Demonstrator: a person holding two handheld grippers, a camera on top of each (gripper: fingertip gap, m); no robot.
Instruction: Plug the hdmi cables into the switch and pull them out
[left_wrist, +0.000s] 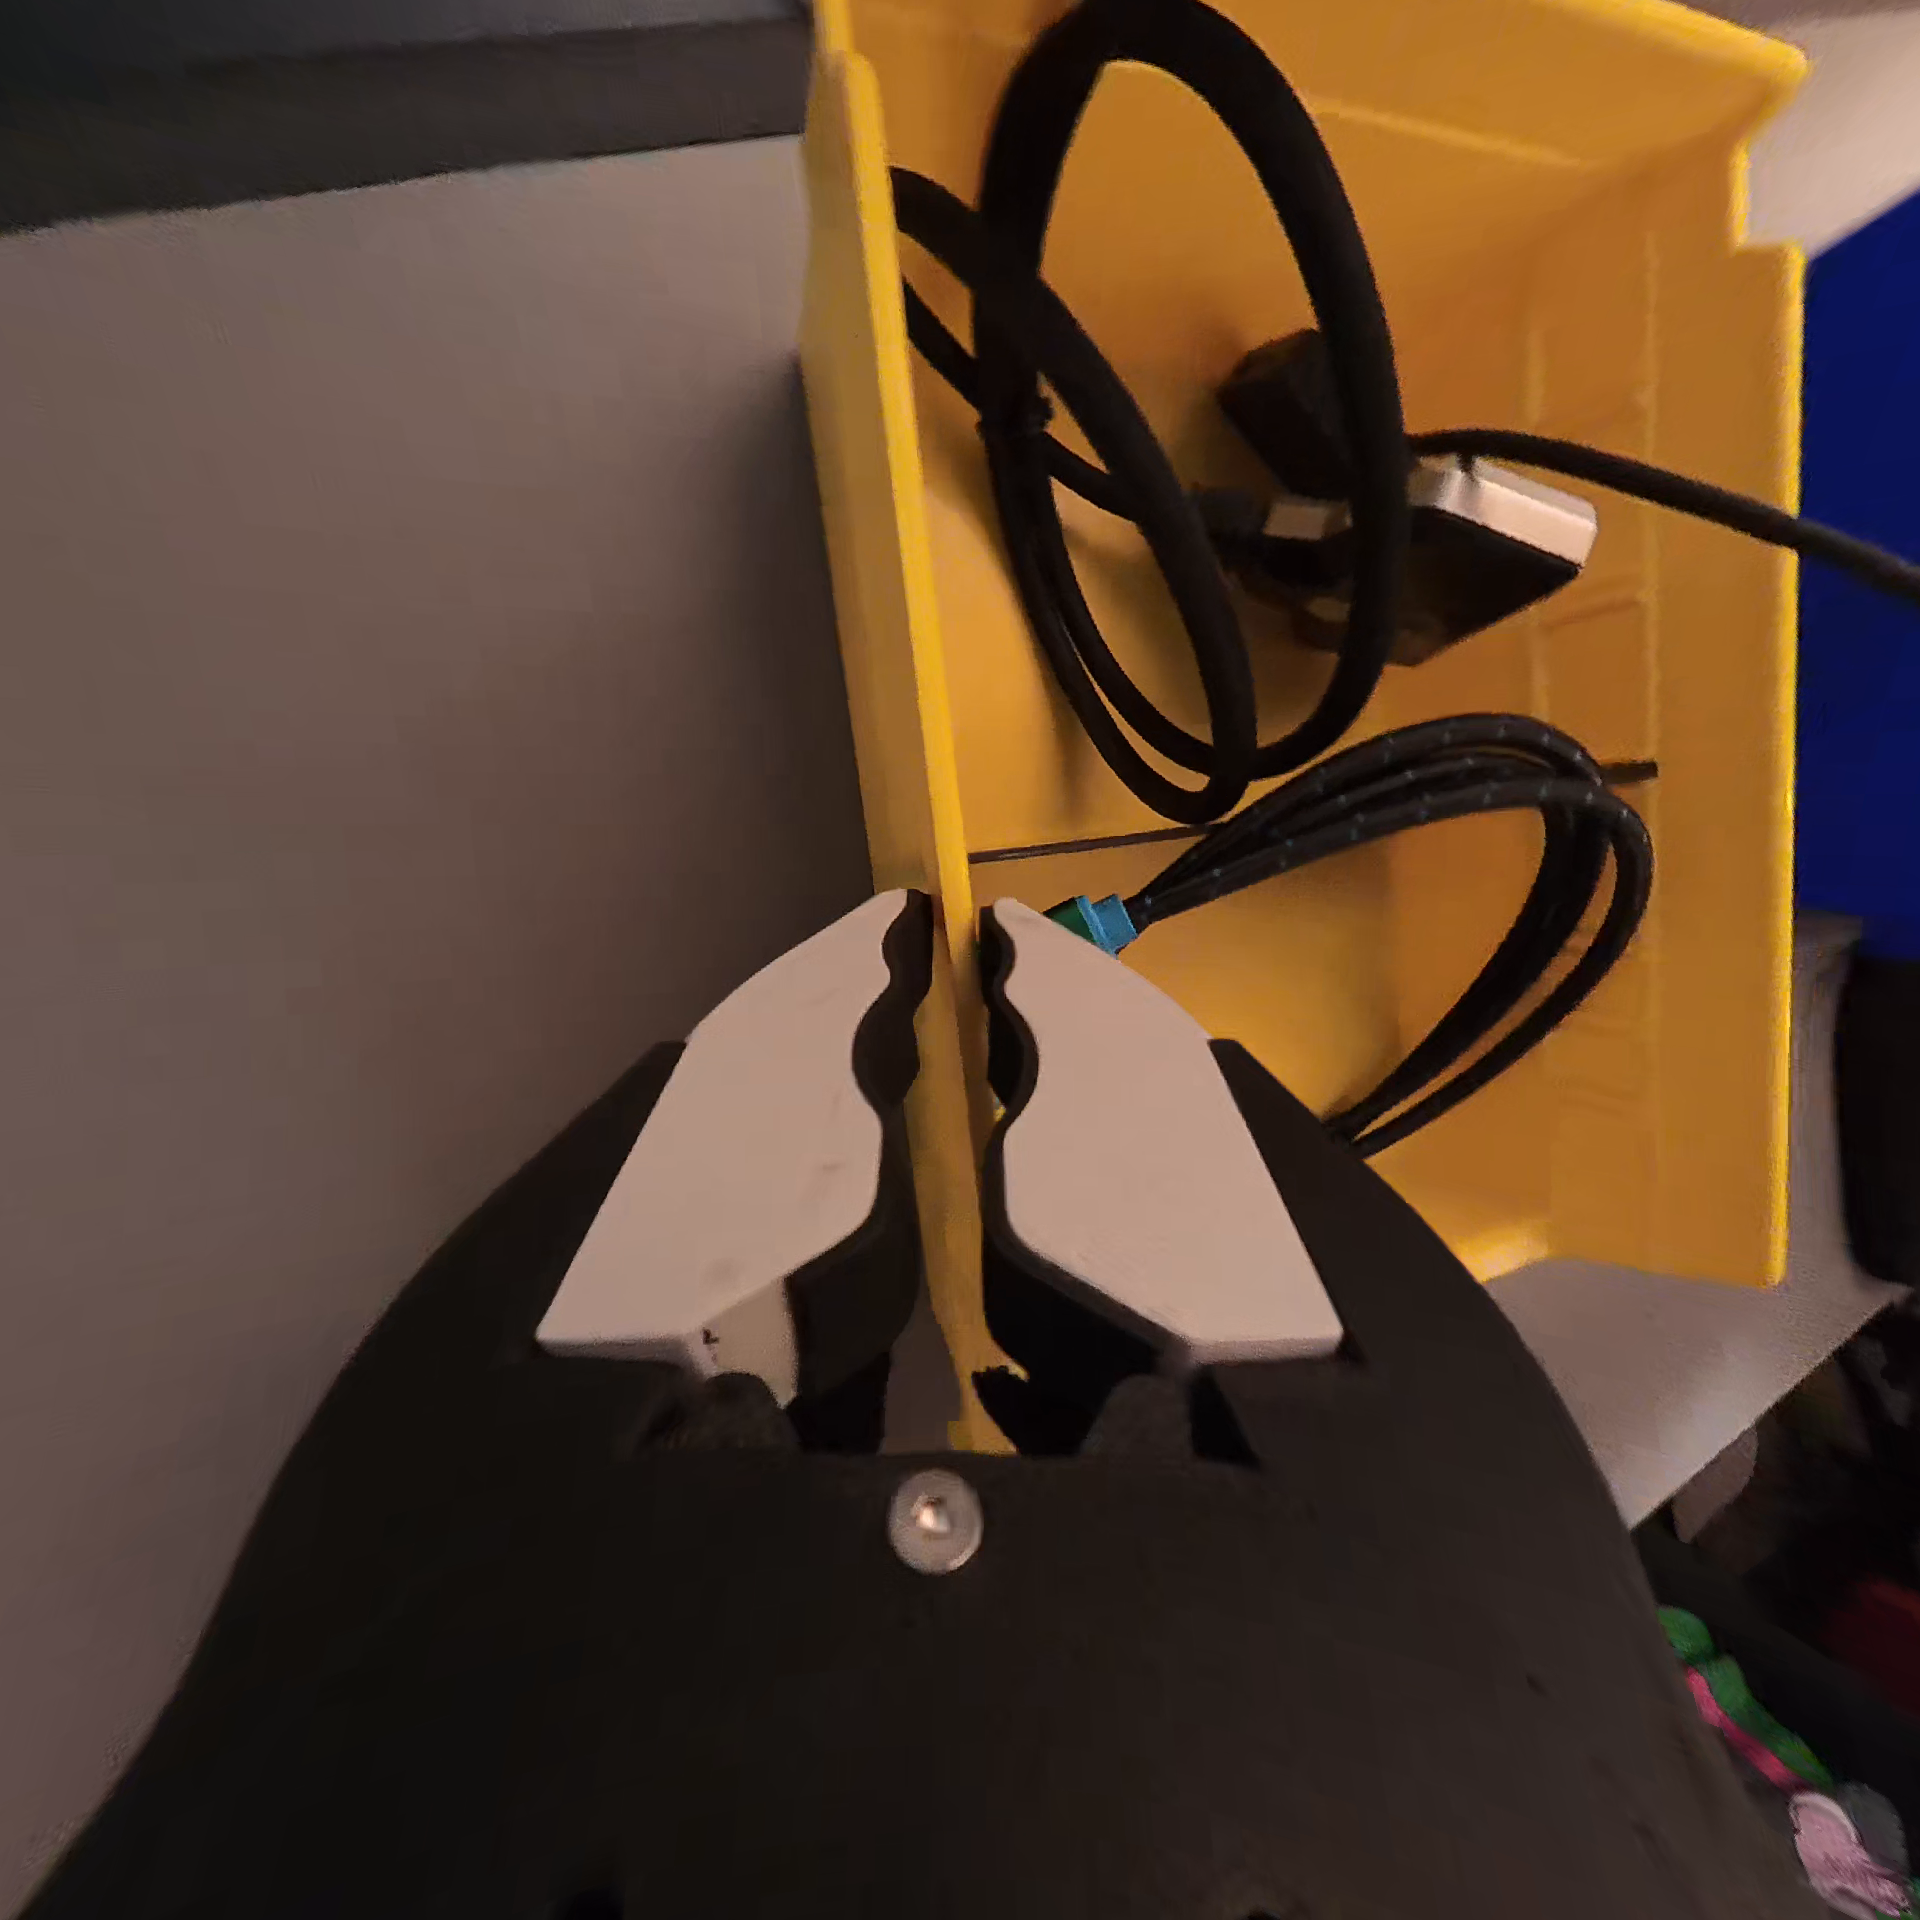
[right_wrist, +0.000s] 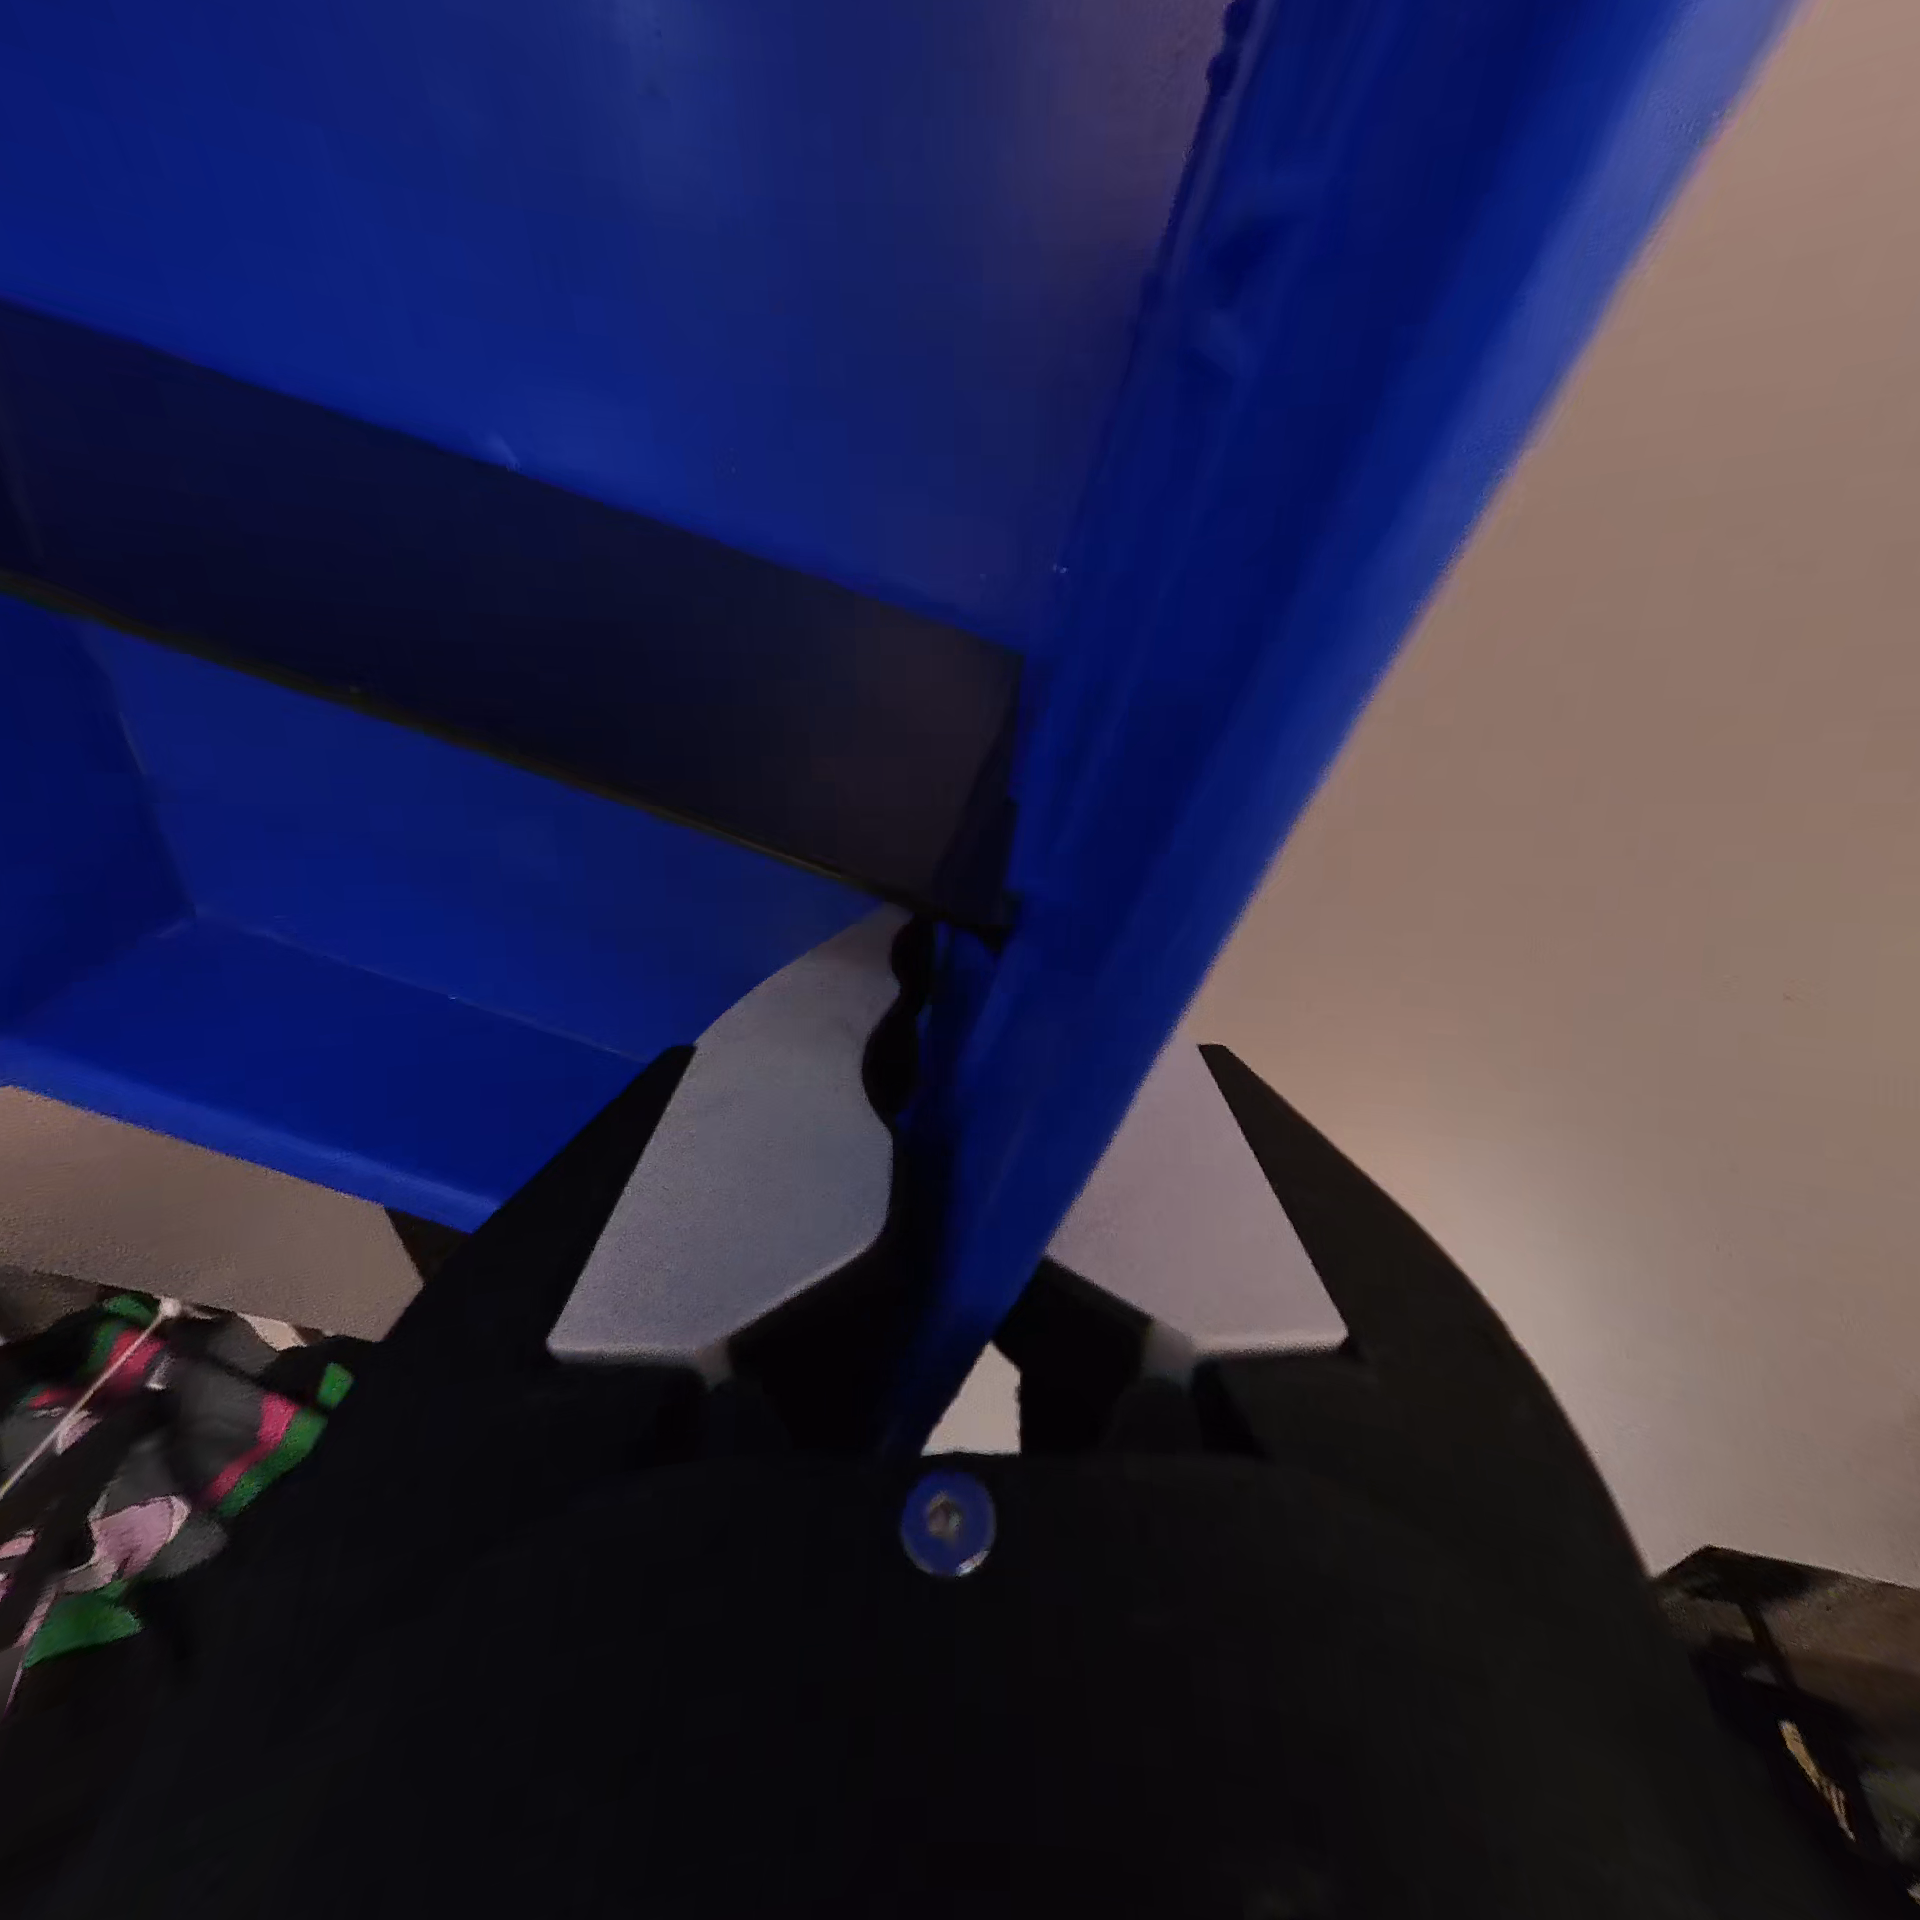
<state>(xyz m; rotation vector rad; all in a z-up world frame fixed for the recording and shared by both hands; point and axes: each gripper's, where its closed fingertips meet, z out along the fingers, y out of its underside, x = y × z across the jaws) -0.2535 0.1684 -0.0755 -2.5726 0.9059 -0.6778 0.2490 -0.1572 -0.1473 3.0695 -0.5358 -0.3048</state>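
Note:
My left gripper (left_wrist: 954, 920) is shut on the left side wall of a yellow bin (left_wrist: 1507, 312), one finger outside and one inside. The bin holds a coiled black cable (left_wrist: 1174, 436) with a silver plug, a small black switch box (left_wrist: 1496, 540) with a grey face, and a braided black cable bundle (left_wrist: 1507, 831) with a blue-green end. My right gripper (right_wrist: 940, 935) is shut on the right side wall of a blue bin (right_wrist: 623, 364). Its right finger is hidden behind the wall. A dark divider (right_wrist: 520, 644) crosses the blue bin, which shows nothing else inside.
Both bins sit over a pale grey table (left_wrist: 364, 727). The blue bin also shows to the right of the yellow one in the left wrist view (left_wrist: 1860, 520). Patterned green and pink fabric (right_wrist: 125, 1455) lies below the table edge. A dark object (right_wrist: 1787, 1704) sits at the lower right. Some 60 centimeters of space lies between my two pairs of fingers.

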